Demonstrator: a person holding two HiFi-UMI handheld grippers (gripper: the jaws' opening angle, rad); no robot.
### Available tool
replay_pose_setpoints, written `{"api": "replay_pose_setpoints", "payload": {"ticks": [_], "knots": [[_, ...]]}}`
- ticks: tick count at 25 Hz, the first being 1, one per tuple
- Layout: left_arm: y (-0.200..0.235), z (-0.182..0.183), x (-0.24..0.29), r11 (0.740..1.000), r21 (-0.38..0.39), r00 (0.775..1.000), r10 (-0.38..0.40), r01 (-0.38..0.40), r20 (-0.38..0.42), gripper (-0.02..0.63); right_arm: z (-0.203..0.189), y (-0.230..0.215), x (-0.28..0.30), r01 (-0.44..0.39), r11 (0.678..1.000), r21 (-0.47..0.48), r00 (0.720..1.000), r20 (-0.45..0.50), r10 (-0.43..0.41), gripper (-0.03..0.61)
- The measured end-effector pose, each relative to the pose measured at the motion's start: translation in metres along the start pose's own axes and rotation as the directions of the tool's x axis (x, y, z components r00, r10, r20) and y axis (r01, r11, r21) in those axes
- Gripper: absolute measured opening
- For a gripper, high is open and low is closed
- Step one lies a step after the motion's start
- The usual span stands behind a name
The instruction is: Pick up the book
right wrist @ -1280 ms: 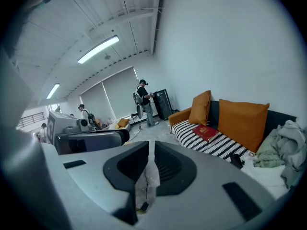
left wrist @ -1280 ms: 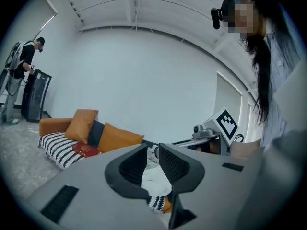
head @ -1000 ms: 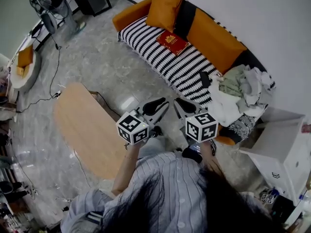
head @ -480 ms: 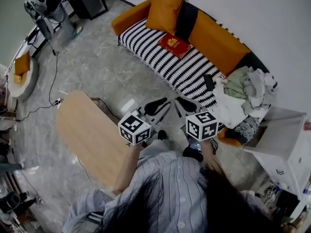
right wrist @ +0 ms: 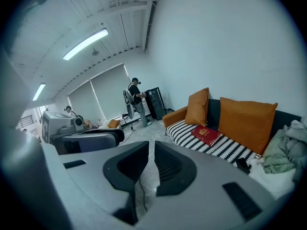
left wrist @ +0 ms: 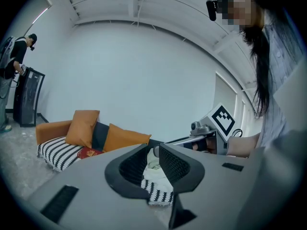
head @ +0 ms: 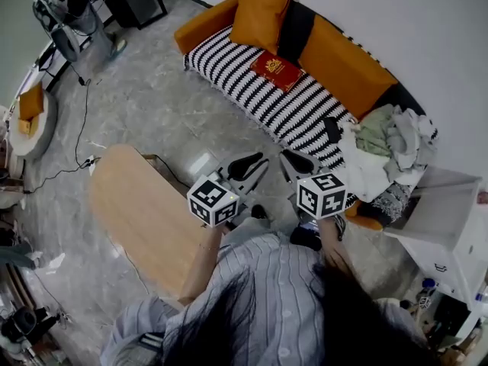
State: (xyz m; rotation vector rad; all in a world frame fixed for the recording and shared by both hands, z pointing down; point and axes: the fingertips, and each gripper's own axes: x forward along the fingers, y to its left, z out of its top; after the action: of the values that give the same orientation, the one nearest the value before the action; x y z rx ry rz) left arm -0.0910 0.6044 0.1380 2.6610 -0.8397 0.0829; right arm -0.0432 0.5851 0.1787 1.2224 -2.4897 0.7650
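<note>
As the person walks toward the couch, the head view has the red hardcover book (head: 277, 71) flat on the striped seat of the orange sofa (head: 229, 63), at 12 o'clock from both claws and well apart from them. Compared with a second ago, sofa and book sit slightly lower in frame and the oval light-wood table (head: 145, 212) has slid toward 7 o'clock, so I judge this is approach only, with reaching not yet begun. The left gripper (head: 253, 161) and right gripper (head: 287, 157) are side by side at chest level.

Left gripper view: the jaws are closed to a slit with nothing between them; only the pale laundry heap (left wrist: 153, 175) shows far behind. The book is at 9 o'clock, distant.

Right gripper view: the jaws are likewise pressed together and empty, with the book at 2 o'clock. The claw that takes it must open before contact.
</note>
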Motion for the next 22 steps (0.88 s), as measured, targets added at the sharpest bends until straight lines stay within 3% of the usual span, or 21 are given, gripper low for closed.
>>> {"api": "replay_pose_setpoints", "payload": {"ticks": [7,22], "knots": [[0.021,0.0,0.003,1.0,-0.016,1.0,0.017,-0.017,0.002,0.067,0.003,-0.003,0.018,-0.009,1.0,-0.007,1.0,-0.018,0.009,0.049],[0.107,0.023,0.065,0.989,-0.072,0.992,0.128,-0.126,0.021,0.067,0.054,-0.078,0.094,-0.08,0.997,-0.02,0.994,-0.073,0.078,0.048]]}}
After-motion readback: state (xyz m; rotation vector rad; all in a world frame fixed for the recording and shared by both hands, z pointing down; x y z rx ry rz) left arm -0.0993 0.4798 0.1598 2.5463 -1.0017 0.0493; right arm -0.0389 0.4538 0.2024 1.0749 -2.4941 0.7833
